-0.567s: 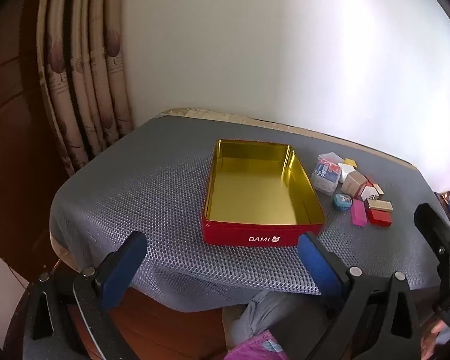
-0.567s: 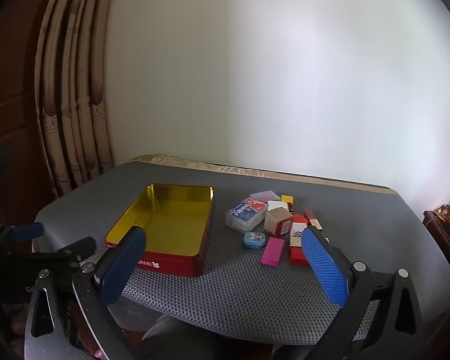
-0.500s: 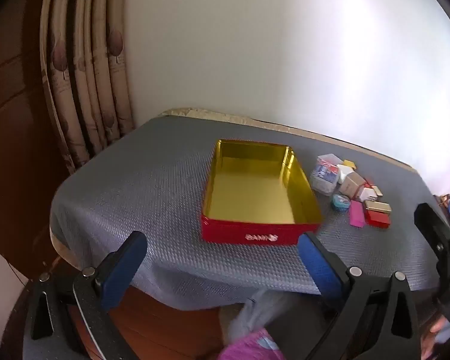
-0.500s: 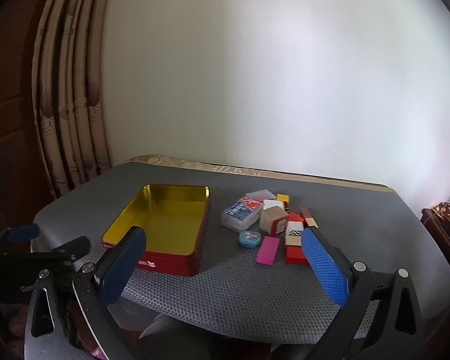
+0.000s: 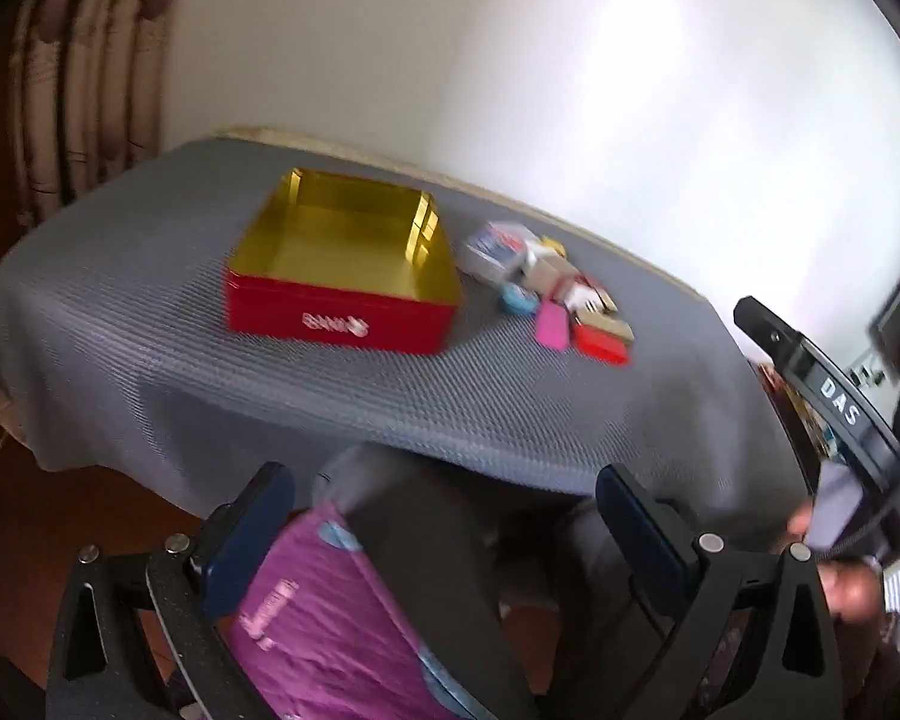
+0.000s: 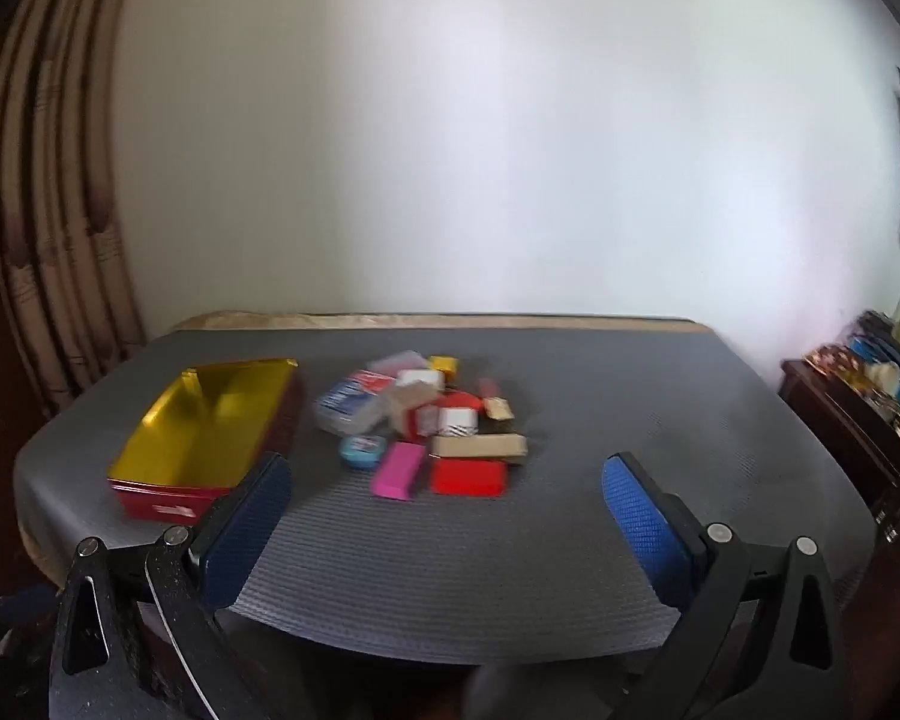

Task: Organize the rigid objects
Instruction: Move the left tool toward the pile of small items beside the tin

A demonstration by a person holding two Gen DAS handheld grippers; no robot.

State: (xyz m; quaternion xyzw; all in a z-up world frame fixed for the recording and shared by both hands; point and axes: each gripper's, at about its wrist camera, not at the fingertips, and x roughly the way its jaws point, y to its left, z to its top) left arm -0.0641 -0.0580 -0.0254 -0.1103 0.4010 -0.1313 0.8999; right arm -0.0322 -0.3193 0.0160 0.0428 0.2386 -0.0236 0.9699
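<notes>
An empty red tin with a gold inside stands on the grey mat. Just right of it lies a heap of several small items: a pink block, a red box, a round blue tin, a clear card case. My left gripper hangs open below the table's near edge, over a person's lap. My right gripper stands open above the near part of the mat, short of the heap, nothing between its fingers.
A grey mat covers the table. A white wall rises behind it, curtains at the left. A dark shelf with clutter stands at the right. The other gripper's arm and a hand show at the left wrist view's right edge.
The left wrist view has swung right and dipped, showing purple cloth and dark trousers between its fingers. The right gripper has advanced over the mat and turned right; both views are blurred.
</notes>
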